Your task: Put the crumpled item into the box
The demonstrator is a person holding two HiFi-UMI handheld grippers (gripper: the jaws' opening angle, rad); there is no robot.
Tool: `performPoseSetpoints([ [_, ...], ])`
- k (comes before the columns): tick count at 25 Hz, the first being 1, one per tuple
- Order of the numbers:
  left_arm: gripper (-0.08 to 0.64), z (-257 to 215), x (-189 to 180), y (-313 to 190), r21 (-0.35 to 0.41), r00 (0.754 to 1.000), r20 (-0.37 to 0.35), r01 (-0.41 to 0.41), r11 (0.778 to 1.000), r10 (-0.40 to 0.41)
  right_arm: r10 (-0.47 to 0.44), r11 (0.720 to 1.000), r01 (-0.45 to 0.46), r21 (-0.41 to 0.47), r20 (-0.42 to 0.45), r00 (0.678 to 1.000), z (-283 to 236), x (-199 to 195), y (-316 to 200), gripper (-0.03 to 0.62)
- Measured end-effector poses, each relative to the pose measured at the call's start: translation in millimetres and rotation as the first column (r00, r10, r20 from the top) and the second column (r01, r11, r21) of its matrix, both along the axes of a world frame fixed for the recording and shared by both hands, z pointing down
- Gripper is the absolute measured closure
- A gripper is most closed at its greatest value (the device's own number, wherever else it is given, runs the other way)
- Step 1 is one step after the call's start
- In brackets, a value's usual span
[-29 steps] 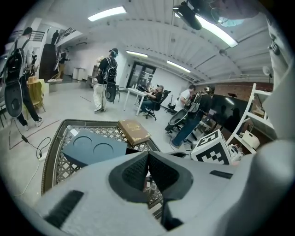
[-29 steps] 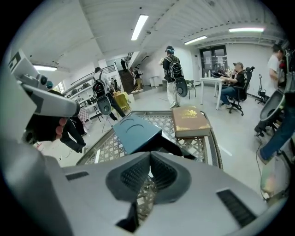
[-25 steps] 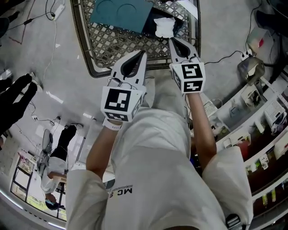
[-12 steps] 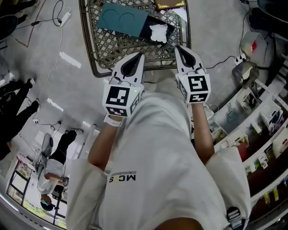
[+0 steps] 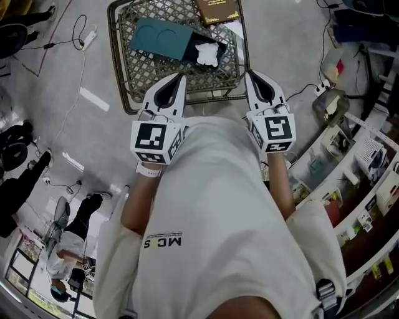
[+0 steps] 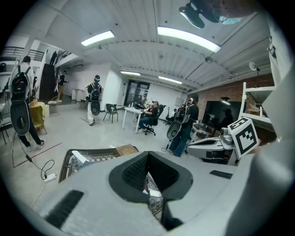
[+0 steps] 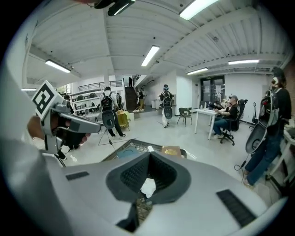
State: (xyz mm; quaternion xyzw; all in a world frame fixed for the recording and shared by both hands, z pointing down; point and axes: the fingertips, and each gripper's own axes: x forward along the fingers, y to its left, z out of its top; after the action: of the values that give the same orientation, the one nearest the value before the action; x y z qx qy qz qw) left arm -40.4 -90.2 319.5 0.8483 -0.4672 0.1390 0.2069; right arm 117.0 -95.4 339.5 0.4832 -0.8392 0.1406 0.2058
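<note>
A white crumpled item [image 5: 207, 53] lies inside a wire basket [image 5: 124, 68] on the floor, resting on a dark flat piece next to a teal sheet [image 5: 161, 38]. A brown cardboard box [image 5: 218, 10] sits at the basket's far end. My left gripper [image 5: 179, 76] hovers over the basket's near rim, shut with nothing in it. My right gripper [image 5: 249, 73] is just off the basket's near right corner, also shut and holding nothing. In the right gripper view, the crumpled item [image 7: 148, 186] shows below the closed jaws, and the box [image 7: 171, 150] lies beyond it.
Cables and a power strip [image 5: 87, 38] lie on the floor to the left. Shelving with small goods [image 5: 368, 156] runs along the right. People stand at the left [image 5: 19, 180]. The wearer's white shirt [image 5: 212, 237] fills the lower middle.
Both grippers have drawn back from the basket toward the body. The right gripper, close to the crumpled item a second ago, is now farther from it. The item has stayed in the basket.
</note>
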Motion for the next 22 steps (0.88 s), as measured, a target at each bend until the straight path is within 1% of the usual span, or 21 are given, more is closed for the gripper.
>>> performPoseSetpoints([
  [4, 0.54, -14, -3, 6, 0.027, 1.0, -0.002, 0.009, 1.0, -0.009, -0.001, 0.998, 0.001, 0.06, -0.012, 1.0, -25, 8, 6, 0.577],
  [9, 0.54, -32, -5, 6, 0.071, 1.0, -0.006, 0.026, 0.997, -0.025, 0.005, 0.991, -0.009, 0.132, 0.03, 1.0, -52, 14, 3, 0.577],
  [12, 0.54, -36, -5, 5, 0.088, 1.0, 0.0, 0.026, 0.996, -0.026, -0.001, 0.991, -0.005, 0.136, 0.044, 0.999, -51, 13, 4, 0.578],
  [17, 0.54, -42, -6, 4, 0.091, 1.0, 0.009, 0.017, 0.996, -0.018, -0.015, 0.992, 0.006, 0.123, 0.074, 0.997, -49, 8, 8, 0.577],
  [22, 0.54, -43, -5, 3, 0.096, 1.0, 0.012, 0.004, 0.995, -0.005, 0.002, 0.991, -0.011, 0.133, 0.073, 0.997, -51, 10, 7, 0.577],
])
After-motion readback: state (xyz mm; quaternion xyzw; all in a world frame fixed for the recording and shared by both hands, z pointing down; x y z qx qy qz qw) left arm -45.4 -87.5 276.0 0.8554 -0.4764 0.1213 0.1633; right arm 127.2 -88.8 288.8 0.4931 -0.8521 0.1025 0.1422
